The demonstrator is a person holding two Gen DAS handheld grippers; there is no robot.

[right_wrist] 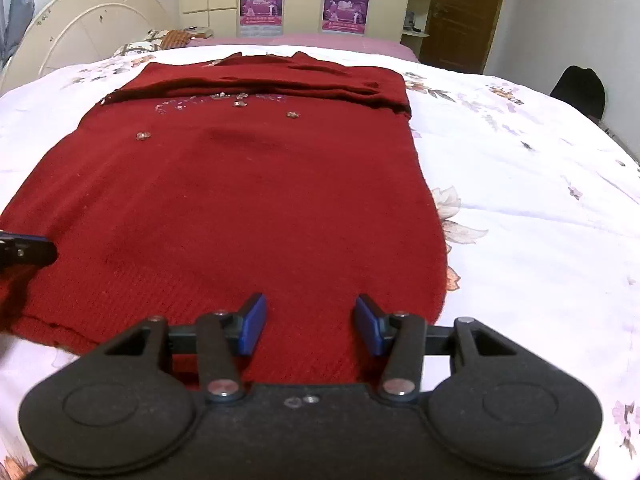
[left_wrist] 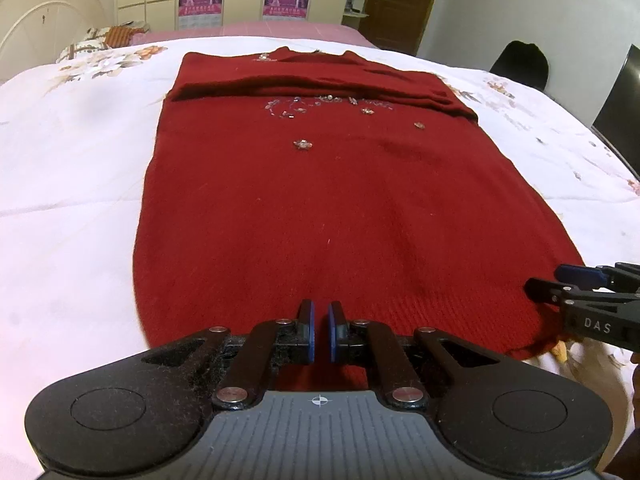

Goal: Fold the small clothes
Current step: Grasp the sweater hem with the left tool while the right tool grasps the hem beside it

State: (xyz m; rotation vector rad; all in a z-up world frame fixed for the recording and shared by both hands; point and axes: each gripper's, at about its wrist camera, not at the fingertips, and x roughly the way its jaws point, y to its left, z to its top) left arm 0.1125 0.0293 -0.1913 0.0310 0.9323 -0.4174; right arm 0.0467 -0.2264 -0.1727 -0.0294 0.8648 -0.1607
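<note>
A dark red knit sweater (left_wrist: 320, 184) with beaded flowers lies flat on the bed, sleeves folded across the chest; it also shows in the right wrist view (right_wrist: 248, 200). My left gripper (left_wrist: 321, 332) sits over the hem near its left corner, its blue pads nearly together with a thin gap; whether hem cloth is pinched between them is not visible. My right gripper (right_wrist: 307, 322) is open above the hem near the right corner. The right gripper also shows in the left wrist view (left_wrist: 560, 286). The left gripper shows at the left edge of the right wrist view (right_wrist: 28, 250).
The sweater lies on a white floral bedspread (left_wrist: 72, 168). A cream headboard (right_wrist: 92, 20) stands far left. Wardrobes with pink posters (right_wrist: 304, 0) and a brown door (right_wrist: 464, 12) line the back wall. A dark chair (left_wrist: 520, 62) and a black screen (left_wrist: 620, 108) stand right.
</note>
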